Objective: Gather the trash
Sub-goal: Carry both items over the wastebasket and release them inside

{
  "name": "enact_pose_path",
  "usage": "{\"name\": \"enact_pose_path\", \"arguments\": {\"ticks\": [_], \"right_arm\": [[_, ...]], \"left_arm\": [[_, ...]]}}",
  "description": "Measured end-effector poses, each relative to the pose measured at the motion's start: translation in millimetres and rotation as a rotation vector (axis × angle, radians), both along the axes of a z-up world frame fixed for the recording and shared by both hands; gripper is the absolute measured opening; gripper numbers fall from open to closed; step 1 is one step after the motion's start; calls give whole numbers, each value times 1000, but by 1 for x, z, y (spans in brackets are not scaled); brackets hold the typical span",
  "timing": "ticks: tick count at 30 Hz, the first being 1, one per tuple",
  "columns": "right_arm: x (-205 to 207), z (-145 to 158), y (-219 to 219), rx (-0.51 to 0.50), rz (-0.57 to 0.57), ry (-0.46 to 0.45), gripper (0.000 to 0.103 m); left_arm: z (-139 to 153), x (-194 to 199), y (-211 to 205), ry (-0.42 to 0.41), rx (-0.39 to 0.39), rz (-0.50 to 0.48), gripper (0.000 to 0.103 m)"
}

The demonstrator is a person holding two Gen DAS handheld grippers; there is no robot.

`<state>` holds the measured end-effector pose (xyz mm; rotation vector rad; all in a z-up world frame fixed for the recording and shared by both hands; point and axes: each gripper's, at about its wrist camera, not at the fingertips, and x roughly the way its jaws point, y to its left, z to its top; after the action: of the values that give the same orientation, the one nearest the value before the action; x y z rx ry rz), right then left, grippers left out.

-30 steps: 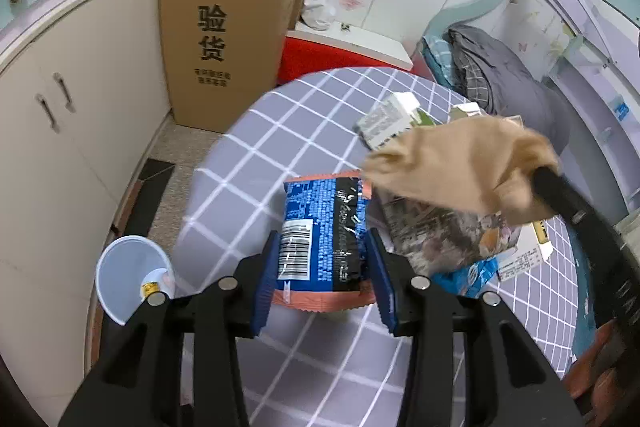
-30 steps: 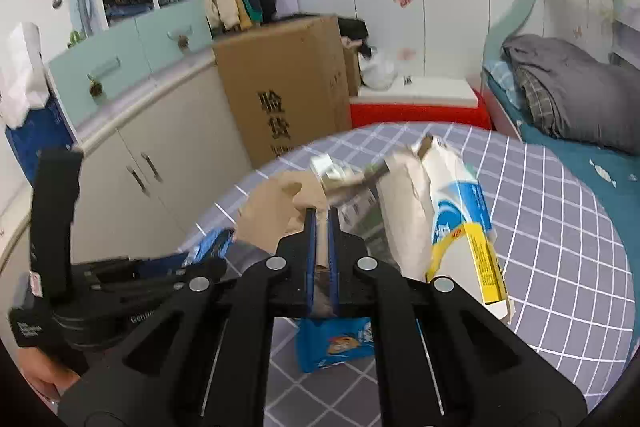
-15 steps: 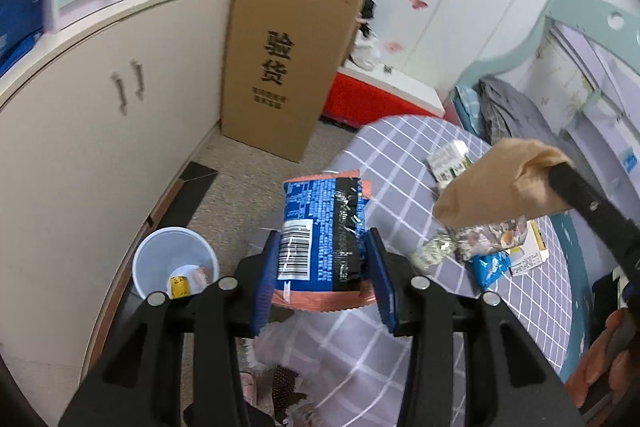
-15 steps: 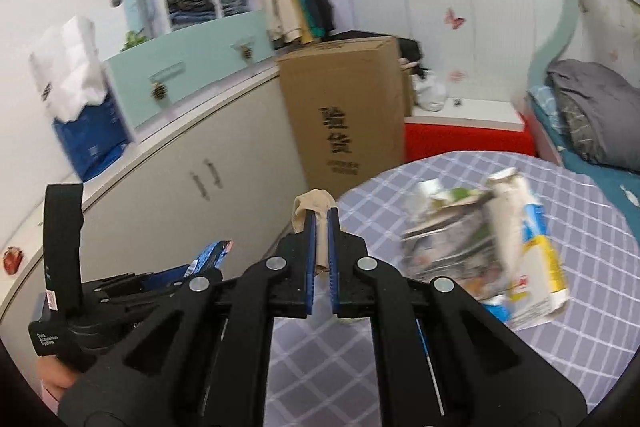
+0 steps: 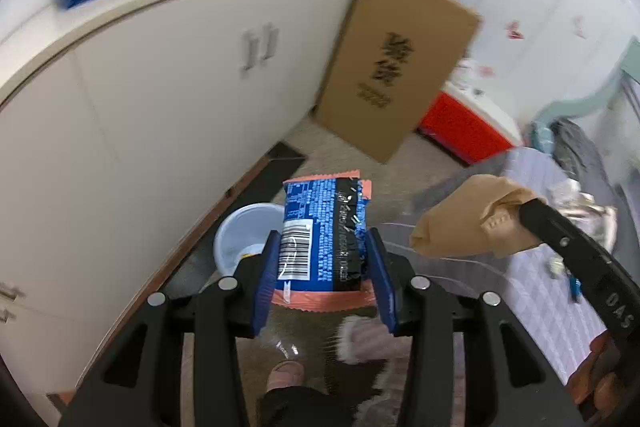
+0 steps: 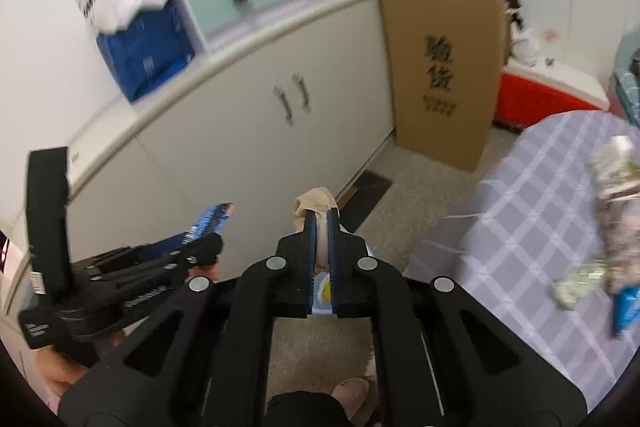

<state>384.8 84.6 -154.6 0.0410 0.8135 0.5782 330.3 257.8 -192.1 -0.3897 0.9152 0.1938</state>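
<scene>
White cabinets (image 5: pixel 160 99) left, cardboard box (image 5: pixel 396 67) far, checked table (image 6: pixel 540 195) right. Above the floor bin (image 5: pixel 244 235), left tool (image 5: pixel 324 267) clenched on blue snack wrapper (image 5: pixel 320 227); beside it, right tool (image 6: pixel 320 227) pinching tan paper wad (image 5: pixel 468 219).

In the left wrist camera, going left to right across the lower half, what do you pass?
White bin → blue snack wrapper in the left tool → tan paper bag → checked table.
</scene>
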Motion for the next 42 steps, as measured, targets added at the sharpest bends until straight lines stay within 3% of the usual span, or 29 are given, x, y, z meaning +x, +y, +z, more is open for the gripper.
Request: {"name": "enact_pose_path", "arguments": {"ticks": [10, 11, 12, 13, 14, 28, 39, 41, 42], "right_arm": [[54, -67, 108, -82, 102, 70, 9], [61, -73, 119, -116, 109, 73, 13], [62, -75, 122, -121, 111, 79, 29], [64, -78, 126, -116, 112, 85, 54], [66, -80, 128, -116, 106, 81, 61], [58, -82, 109, -100, 74, 74, 62], [53, -65, 67, -43, -63, -10, 66], [54, -61, 56, -16, -92, -24, 66], [54, -59, 51, -9, -110, -31, 66]], "left_arm": [[-54, 17, 83, 92, -21, 134, 42], [-58, 21, 87, 103, -20, 139, 42], [-60, 23, 89, 107, -19, 142, 42], [-63, 26, 92, 115, -19, 146, 42], [-66, 29, 94, 122, -21, 147, 42], [-74, 50, 79, 139, -17, 119, 42], [-57, 72, 57, 123, 13, 60, 43], [-52, 82, 55, 105, 15, 53, 46], [-51, 86, 55, 109, 17, 63, 60]]}}
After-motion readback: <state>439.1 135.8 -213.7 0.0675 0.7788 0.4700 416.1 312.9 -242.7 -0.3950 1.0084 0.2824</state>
